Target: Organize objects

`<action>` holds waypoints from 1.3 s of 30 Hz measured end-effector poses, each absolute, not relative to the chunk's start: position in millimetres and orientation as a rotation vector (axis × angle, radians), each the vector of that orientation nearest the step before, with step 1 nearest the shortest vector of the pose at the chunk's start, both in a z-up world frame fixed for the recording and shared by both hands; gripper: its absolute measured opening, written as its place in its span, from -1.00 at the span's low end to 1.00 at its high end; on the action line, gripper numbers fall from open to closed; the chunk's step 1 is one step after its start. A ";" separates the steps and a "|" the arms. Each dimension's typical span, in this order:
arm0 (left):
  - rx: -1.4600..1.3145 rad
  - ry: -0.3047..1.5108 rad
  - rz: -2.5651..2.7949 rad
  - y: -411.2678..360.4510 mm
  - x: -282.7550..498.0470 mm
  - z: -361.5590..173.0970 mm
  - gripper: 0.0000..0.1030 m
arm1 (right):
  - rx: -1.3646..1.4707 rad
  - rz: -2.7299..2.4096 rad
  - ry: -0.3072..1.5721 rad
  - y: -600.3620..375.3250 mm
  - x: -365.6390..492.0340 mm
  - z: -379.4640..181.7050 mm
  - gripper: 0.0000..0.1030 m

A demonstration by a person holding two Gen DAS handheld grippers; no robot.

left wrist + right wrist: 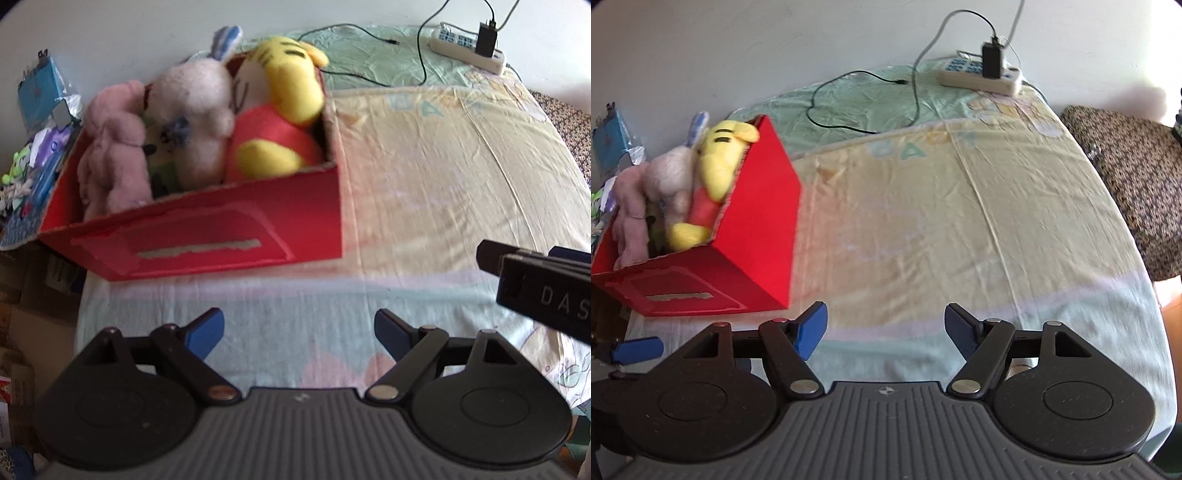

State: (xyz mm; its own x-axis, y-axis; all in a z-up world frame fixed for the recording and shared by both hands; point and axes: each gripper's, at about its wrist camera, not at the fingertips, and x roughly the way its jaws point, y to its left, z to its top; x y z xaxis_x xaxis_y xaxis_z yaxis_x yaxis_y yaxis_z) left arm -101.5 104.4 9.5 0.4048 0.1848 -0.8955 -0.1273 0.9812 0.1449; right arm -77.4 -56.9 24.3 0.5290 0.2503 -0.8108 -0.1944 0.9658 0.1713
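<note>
**Both grippers empty above the bed, toys packed in the red box**

The left gripper [299, 332] hovered with its blue-tipped fingers [205, 332] spread wide and nothing between them, low over the pale bedsheet [424, 177]. The right gripper [882, 328] was likewise released and empty, fingers [812, 330] parted over the same sheet; in the left wrist view its black body entered at the right edge.

Ahead and to the left stood the red box [229, 240] at the bed's left edge. Inside it, packed side by side, sat a pink plush toy [110, 155], a white rabbit plush [199, 110] and a yellow bear plush [280, 110] in a red shirt.

At the far end of the bed lay a power strip [982, 75] with a black charger plugged in and a black cable [857, 107] trailing across the sheet. Clutter was heaped beyond the box's left side, too blurred to tell apart.
</note>
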 end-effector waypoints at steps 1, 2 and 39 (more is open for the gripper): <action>0.058 1.134 0.194 107.7 -100.7 10.9 0.70 | 0.058 0.259 0.975 -53.0 -78.3 26.6 0.42; 0.054 1.130 0.189 111.0 -100.6 12.8 0.70 | 0.054 0.262 0.974 -49.4 -78.9 29.0 0.42; 0.009 1.015 0.176 204.1 -93.5 55.2 0.70 | 0.101 0.290 0.899 27.6 -84.3 78.0 0.20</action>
State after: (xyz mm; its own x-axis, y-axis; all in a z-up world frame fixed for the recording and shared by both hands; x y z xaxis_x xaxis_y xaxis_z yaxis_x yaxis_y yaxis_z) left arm -93.5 204.1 55.2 0.5149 0.1506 -0.8439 -0.1427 0.9858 0.0889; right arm -84.3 27.6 78.0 0.5868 0.2901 -0.7560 -0.2063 0.9564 0.2069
